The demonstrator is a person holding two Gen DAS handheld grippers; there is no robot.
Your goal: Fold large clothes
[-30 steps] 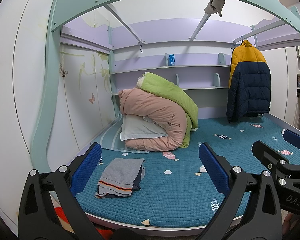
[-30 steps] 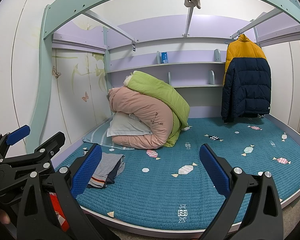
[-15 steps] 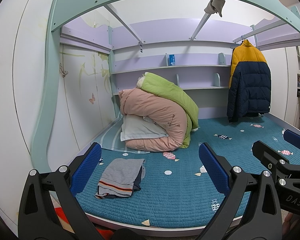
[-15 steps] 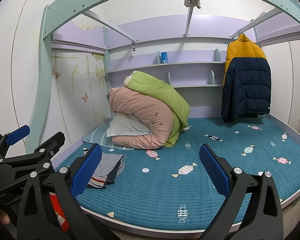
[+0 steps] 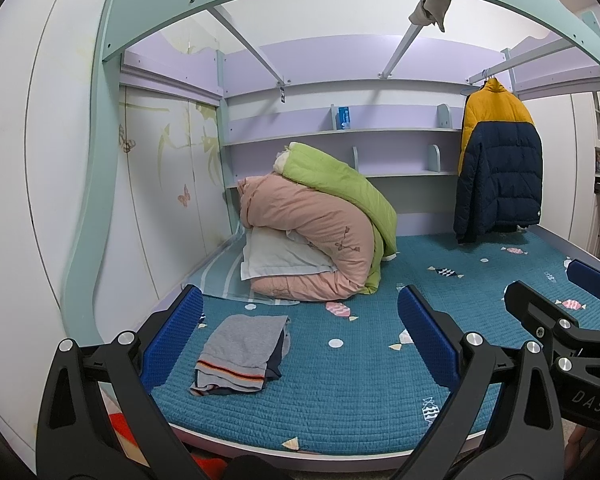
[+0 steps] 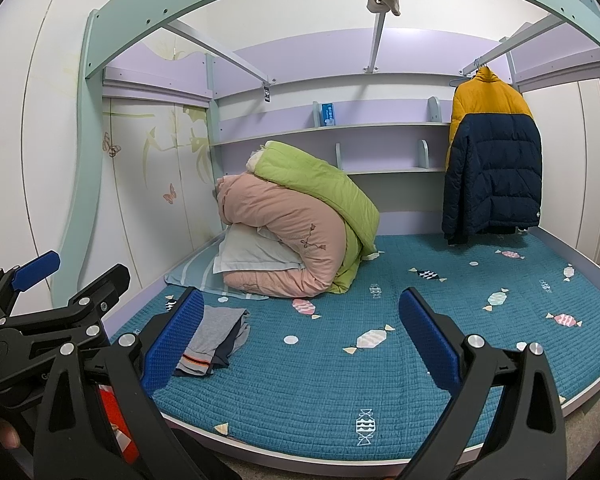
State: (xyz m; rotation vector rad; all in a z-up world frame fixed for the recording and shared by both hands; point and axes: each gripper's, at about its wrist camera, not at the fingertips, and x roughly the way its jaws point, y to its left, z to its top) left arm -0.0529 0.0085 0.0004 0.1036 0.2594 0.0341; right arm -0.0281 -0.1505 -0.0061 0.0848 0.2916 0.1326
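A folded grey garment with an orange stripe [image 5: 240, 354] lies on the teal bed cover [image 5: 340, 392] near the front left; it also shows in the right wrist view [image 6: 214, 338]. A yellow and navy puffer jacket [image 5: 496, 160] hangs on a rail at the back right, also in the right wrist view [image 6: 490, 160]. My left gripper [image 5: 300, 340] is open and empty, held off the bed's front edge. My right gripper [image 6: 300, 340] is open and empty beside it, to its right.
A pink and green duvet pile [image 5: 320, 236] with a white pillow [image 5: 280, 260] sits at the back left of the bed. Lilac shelves [image 5: 340, 132] run along the back wall. A mint frame [image 5: 100, 160] arches overhead and down the left.
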